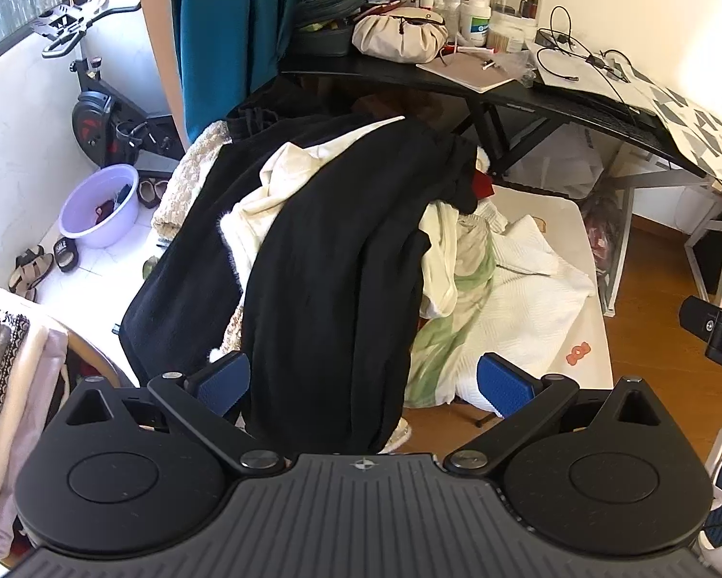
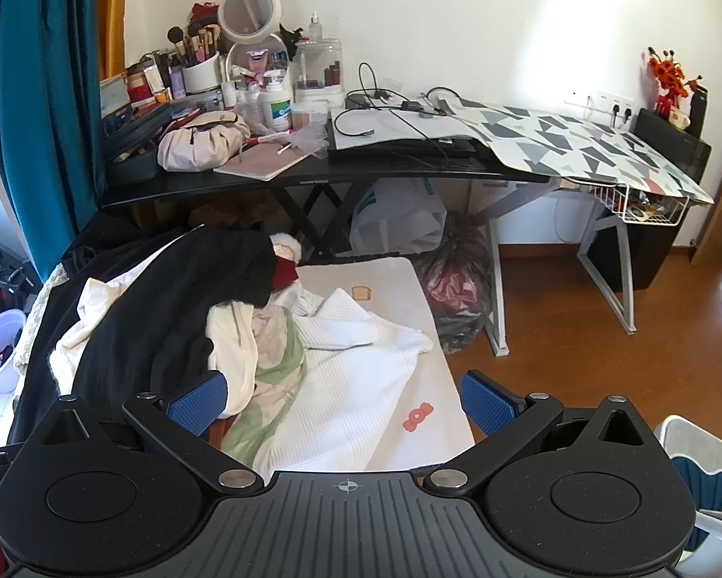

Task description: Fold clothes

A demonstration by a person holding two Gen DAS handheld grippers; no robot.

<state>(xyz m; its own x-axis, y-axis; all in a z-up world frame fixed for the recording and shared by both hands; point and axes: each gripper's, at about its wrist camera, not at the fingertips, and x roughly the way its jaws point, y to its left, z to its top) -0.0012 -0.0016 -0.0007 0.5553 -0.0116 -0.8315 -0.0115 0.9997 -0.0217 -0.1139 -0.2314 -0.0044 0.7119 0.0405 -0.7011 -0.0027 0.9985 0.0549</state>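
Both grippers' fingers spread wide, empty | left gripper (image 1: 363,380) over black garment (image 1: 332,260) | right gripper (image 2: 344,402) above white garment (image 2: 361,385)

Heaped clothes (image 1: 341,250) crowd the table's left — its right edge (image 2: 438,375) lies bare.

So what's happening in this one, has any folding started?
Not yet. A person holds a gripper in each hand above a small white table heaped with unfolded clothes. Both the left gripper and the right gripper are open and hold nothing. A black garment lies draped over the top of the pile, with cream pieces under it and a white textured garment spread out on the right side. The left gripper hangs over the black garment, the right one over the white one.
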